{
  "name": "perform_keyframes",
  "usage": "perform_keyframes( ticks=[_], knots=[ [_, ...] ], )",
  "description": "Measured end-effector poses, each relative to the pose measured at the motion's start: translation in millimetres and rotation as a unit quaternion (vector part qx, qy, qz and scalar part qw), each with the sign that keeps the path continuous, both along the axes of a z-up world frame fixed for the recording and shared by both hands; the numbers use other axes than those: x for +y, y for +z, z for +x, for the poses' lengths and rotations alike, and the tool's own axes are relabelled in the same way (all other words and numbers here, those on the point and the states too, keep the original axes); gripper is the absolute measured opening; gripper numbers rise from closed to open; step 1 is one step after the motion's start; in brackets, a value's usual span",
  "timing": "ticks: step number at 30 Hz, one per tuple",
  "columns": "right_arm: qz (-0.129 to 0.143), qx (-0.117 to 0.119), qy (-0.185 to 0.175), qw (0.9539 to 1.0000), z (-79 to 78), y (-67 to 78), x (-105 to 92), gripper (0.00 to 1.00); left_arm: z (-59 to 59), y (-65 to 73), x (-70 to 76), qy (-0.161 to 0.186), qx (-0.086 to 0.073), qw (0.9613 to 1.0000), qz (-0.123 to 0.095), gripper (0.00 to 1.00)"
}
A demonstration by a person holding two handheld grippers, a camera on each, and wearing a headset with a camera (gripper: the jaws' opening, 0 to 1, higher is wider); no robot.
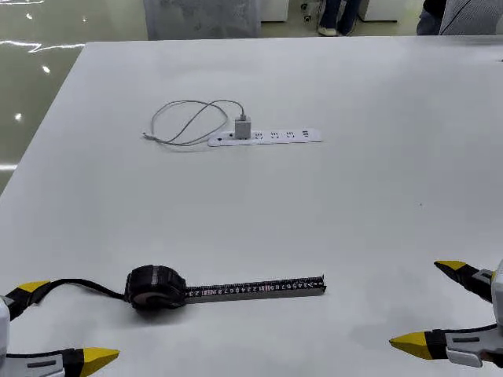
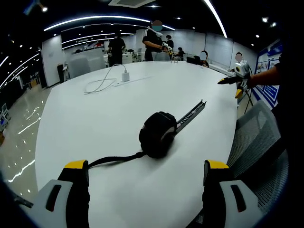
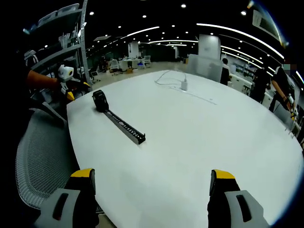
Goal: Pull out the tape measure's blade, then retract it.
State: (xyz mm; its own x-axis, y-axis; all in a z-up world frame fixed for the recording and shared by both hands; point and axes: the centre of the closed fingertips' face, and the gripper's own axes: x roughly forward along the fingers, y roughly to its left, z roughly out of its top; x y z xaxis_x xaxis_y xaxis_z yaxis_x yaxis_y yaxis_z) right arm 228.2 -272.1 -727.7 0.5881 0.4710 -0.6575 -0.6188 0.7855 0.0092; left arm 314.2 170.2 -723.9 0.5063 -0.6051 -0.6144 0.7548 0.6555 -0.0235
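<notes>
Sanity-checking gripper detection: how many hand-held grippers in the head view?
2: left hand-held gripper at the bottom-left corner, by the tape measure's strap; right hand-held gripper at the bottom-right edge. Both open.

I count one tape measure [image 1: 156,287] near me on the one worktop [image 1: 354,196]. Farther off, I count one power strip [image 1: 275,136], one charger [image 1: 243,127] and one cable [image 1: 185,122]. Two claws: left claw [image 1: 67,322], right claw [image 1: 431,303].

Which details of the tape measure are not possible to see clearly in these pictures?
Numbers on the blade: too small to read, head view.
End of the strap: hidden behind the left gripper, head view.
Markings on the case: too small and blurred, right gripper view.
</notes>
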Motion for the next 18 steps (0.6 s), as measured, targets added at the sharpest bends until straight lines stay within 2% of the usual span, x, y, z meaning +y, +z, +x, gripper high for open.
perform_keyframes(
  ticks=[2, 3, 4, 5, 6, 7, 8, 10, 15, 18],
  knots=[
    [-0.015, 0.002, 0.004, 0.9999, -2.4, -1.4, -2.3, 0.99, 1.5, 1.1, 1.1, 0.002, -0.003, 1.0, 0.0, 0.99],
    [-0.01, 0.0, 0.004, 0.9999, -3.1, 0.8, -0.8, 0.99, 2.7, 1.8, 1.8, 0.004, -0.005, 1.0, -0.001, 0.99],
    [-0.005, -0.003, 0.003, 1.0, -3.2, 3.5, 0.6, 0.99, 5.2, 6.3, 0.7, 0.013, -0.007, 0.9997, -0.018, 0.99],
    [-0.006, -0.004, 0.003, 1.0, -3.6, 4.0, 1.7, 0.99, 5.4, 8.3, 0.4, 0.016, -0.004, 0.9995, -0.025, 0.99],
    [-0.008, -0.005, 0.003, 0.9999, -3.5, 3.6, 1.4, 0.99, 6.8, 9.0, 1.5, 0.017, -0.008, 0.9996, -0.023, 0.99],
    [-0.01, -0.005, 0.002, 0.9999, -3.4, 3.4, 1.7, 0.99, 6.8, 11.0, -1.0, 0.017, -0.005, 0.9993, -0.035, 0.99],
    [-0.007, -0.006, 0.0, 1.0, -3.0, 3.8, 1.8, 0.99, 8.2, 13.0, -2.5, 0.017, -0.008, 0.999, -0.042, 0.99],
    [0.002, -0.014, -0.003, 0.9999, -1.6, 6.3, 3.4, 0.99, 9.3, 12.6, -2.1, 0.017, -0.008, 0.9991, -0.038, 0.99],
    [0.0, -0.008, 0.0, 1.0, -3.6, 4.0, 5.9, 0.99, 8.3, 6.8, -2.0, 0.005, -0.005, 0.9998, -0.021, 0.99],
    [-0.001, -0.009, 0.001, 1.0, -3.3, 5.1, 7.9, 0.99, 7.0, 7.3, -2.8, 0.005, -0.001, 0.9998, -0.022, 0.99]
  ],
)
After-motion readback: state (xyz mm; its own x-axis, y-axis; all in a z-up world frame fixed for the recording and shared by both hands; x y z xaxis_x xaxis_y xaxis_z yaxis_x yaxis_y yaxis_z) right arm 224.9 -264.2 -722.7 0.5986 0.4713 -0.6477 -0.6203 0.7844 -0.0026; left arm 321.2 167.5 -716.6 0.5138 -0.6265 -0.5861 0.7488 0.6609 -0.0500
